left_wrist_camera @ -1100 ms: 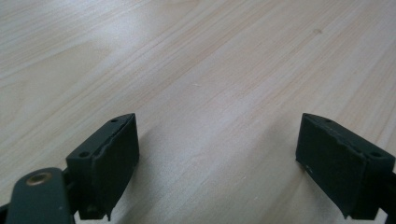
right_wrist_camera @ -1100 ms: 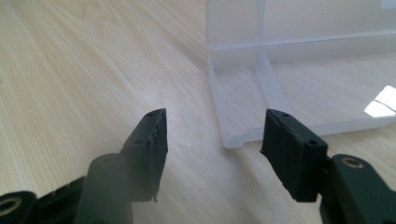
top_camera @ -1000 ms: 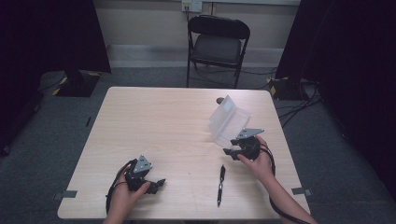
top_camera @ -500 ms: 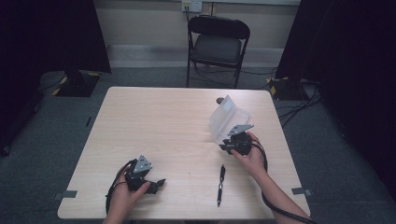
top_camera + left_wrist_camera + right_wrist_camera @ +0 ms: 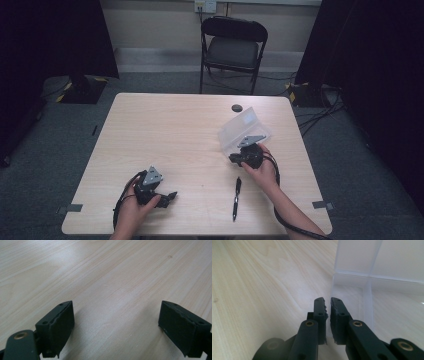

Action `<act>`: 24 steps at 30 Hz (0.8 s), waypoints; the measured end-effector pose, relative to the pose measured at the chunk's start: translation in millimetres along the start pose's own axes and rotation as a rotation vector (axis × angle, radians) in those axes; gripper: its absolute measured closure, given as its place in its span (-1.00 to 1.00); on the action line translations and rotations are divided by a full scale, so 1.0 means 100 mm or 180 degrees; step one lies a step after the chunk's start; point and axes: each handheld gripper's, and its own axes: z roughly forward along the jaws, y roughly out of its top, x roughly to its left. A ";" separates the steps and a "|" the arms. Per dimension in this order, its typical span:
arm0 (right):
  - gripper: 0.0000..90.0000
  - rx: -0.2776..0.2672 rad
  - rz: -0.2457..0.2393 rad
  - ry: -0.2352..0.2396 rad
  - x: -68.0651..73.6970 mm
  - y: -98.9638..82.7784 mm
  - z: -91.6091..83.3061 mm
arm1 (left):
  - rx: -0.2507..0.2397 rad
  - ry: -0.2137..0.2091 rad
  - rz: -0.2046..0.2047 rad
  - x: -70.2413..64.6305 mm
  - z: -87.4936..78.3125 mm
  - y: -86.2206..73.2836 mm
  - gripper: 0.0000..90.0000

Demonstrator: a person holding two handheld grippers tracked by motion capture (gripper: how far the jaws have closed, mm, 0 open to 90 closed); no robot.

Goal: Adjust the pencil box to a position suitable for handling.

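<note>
Clear plastic case [image 5: 243,129] — wall in right gripper [image 5: 328,303]

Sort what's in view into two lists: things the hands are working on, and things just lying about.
In the job:
- clear plastic case, its near wall pinched between the jaws
- right gripper, jaws just closed on that wall
- pen, lying close to the right hand, likely next

Lying about:
- left gripper, open, resting on the table
- small dark round thing near the far edge
- folding chair behind the table

Pale wood-grain table [image 5: 180,130], clear frosted plastic case [image 5: 243,129], black pen [image 5: 236,197], black folding chair [image 5: 231,47].
</note>
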 end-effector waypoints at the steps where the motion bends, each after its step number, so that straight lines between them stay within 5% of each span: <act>1: 0.85 0.0000 0.0000 0.0000 0.00 0.00 0.00 | -0.0001 -0.0002 -0.0005 0.00 0.00 0.00 -0.71; 6: 0.60 -0.0106 0.0005 0.0171 0.12 0.07 0.04 | 0.0001 -0.0001 0.0001 0.00 0.00 0.00 -0.71; 11: 0.30 -0.0263 0.0116 0.0284 0.09 0.08 -0.06 | 0.0002 0.0000 0.0001 0.00 0.00 0.00 -0.71; 16: -0.06 -0.0317 0.0207 0.0095 -0.11 0.01 -0.26 | 0.0000 0.0000 0.0000 0.00 0.00 0.00 -0.71; 20: -0.18 -0.0295 0.0305 -0.0014 -0.25 -0.10 -0.29 | 0.0000 0.0001 0.0000 0.00 0.00 0.00 -0.71; 24: -0.29 -0.0257 0.0243 -0.0117 -0.32 -0.15 -0.26 | -0.0001 0.0000 -0.0002 0.00 0.00 0.00 -0.71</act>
